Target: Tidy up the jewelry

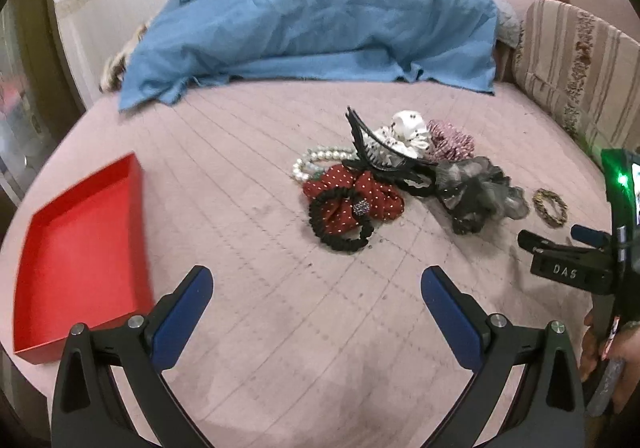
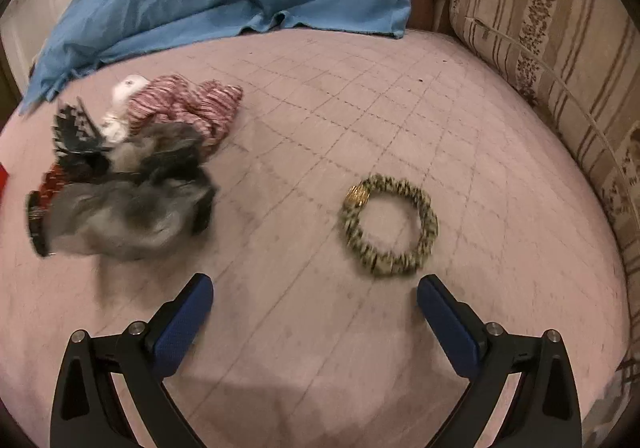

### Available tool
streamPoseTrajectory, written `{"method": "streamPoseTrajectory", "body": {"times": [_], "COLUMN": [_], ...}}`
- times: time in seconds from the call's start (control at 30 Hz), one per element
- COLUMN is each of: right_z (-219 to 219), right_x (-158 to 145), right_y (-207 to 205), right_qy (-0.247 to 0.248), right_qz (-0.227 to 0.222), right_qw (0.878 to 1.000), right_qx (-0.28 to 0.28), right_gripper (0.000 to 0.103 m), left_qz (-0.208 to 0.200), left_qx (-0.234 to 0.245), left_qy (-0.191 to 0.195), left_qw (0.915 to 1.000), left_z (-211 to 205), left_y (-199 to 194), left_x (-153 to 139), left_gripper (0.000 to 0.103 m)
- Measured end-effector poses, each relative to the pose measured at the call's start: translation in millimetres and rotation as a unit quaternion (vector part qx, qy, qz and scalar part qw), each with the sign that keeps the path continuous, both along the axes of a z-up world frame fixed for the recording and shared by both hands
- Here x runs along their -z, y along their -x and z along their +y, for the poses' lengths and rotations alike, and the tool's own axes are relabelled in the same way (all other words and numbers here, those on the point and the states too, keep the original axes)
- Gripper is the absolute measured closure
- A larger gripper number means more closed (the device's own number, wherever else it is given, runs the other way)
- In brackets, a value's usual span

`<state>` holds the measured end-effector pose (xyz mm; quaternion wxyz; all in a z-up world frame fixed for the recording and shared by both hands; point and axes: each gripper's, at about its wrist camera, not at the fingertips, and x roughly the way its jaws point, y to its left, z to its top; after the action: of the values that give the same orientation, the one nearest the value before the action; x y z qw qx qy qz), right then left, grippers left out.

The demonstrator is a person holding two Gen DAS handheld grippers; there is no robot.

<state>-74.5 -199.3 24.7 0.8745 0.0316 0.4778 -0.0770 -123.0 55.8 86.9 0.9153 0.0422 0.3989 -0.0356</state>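
Observation:
A pile of hair accessories lies on the pink quilted bed: a red dotted scrunchie (image 1: 360, 196) with a black hair tie (image 1: 340, 220) on it, a pearl bracelet (image 1: 316, 160), a black claw clip (image 1: 376, 152), a white scrunchie (image 1: 408, 132), a pink striped scrunchie (image 1: 452, 140) (image 2: 188, 104) and a grey sheer scrunchie (image 1: 480, 188) (image 2: 128, 200). A gold-and-black beaded bracelet (image 2: 390, 224) (image 1: 550, 206) lies apart to the right. An empty red tray (image 1: 80, 260) sits at the left. My left gripper (image 1: 316, 288) is open and empty before the pile. My right gripper (image 2: 314, 296) is open and empty, just short of the bracelet.
A blue cloth (image 1: 320, 20) is heaped at the back of the bed. A striped floral cushion (image 2: 560, 48) borders the right side. The right gripper's body (image 1: 592, 260) shows at the right edge of the left wrist view.

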Motion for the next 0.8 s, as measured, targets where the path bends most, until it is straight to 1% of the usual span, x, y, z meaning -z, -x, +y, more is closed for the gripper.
{"method": "streamPoseTrajectory", "body": {"times": [0.07,0.17,0.2,0.27,0.37,0.47,0.57,0.67,0.77,0.8], "right_z": [5.1,14.0,18.0,25.3,39.7,54.2,61.5,69.0,75.0,78.3], "right_x": [-13.9,-40.5,-54.2,-70.9,-104.7,-129.4,-144.5,-149.7,-158.8,-164.5], "right_y": [16.4,42.1,54.3,68.7,95.2,112.4,121.5,130.3,148.4,155.5], "right_qy": [0.006,0.009,0.006,0.006,0.017,0.037,0.042,0.038,0.053,0.060], "right_qz": [-0.027,-0.072,-0.095,-0.123,-0.183,-0.222,-0.234,-0.233,-0.257,-0.270], "right_qw": [1.000,0.997,0.995,0.992,0.983,0.974,0.971,0.971,0.965,0.961], "right_qx": [0.005,0.005,0.003,-0.001,-0.010,-0.017,-0.023,-0.033,-0.021,-0.018], "right_gripper": [0.000,0.000,0.000,0.000,0.000,0.000,0.000,0.000,0.000,0.000], "left_qz": [-0.019,-0.061,-0.073,-0.095,-0.128,-0.159,-0.185,-0.196,-0.204,-0.206], "left_qx": [-0.001,-0.005,-0.007,-0.010,-0.011,-0.007,-0.007,-0.007,-0.013,-0.015], "left_qy": [0.001,0.005,0.005,0.007,0.015,0.012,0.018,0.033,0.041,0.044], "left_qw": [0.9998,0.9981,0.9973,0.9954,0.9916,0.9873,0.9826,0.9800,0.9781,0.9774], "left_z": [3.2,10.6,11.5,12.3,16.0,16.3,19.8,26.7,33.7,36.6], "left_y": [12.2,32.8,38.5,48.3,65.1,81.7,96.8,108.9,117.8,120.9], "left_x": [-8.5,-26.0,-30.7,-41.6,-59.9,-77.0,-90.9,-101.0,-107.9,-110.1], "left_gripper": [0.000,0.000,0.000,0.000,0.000,0.000,0.000,0.000,0.000,0.000]}}
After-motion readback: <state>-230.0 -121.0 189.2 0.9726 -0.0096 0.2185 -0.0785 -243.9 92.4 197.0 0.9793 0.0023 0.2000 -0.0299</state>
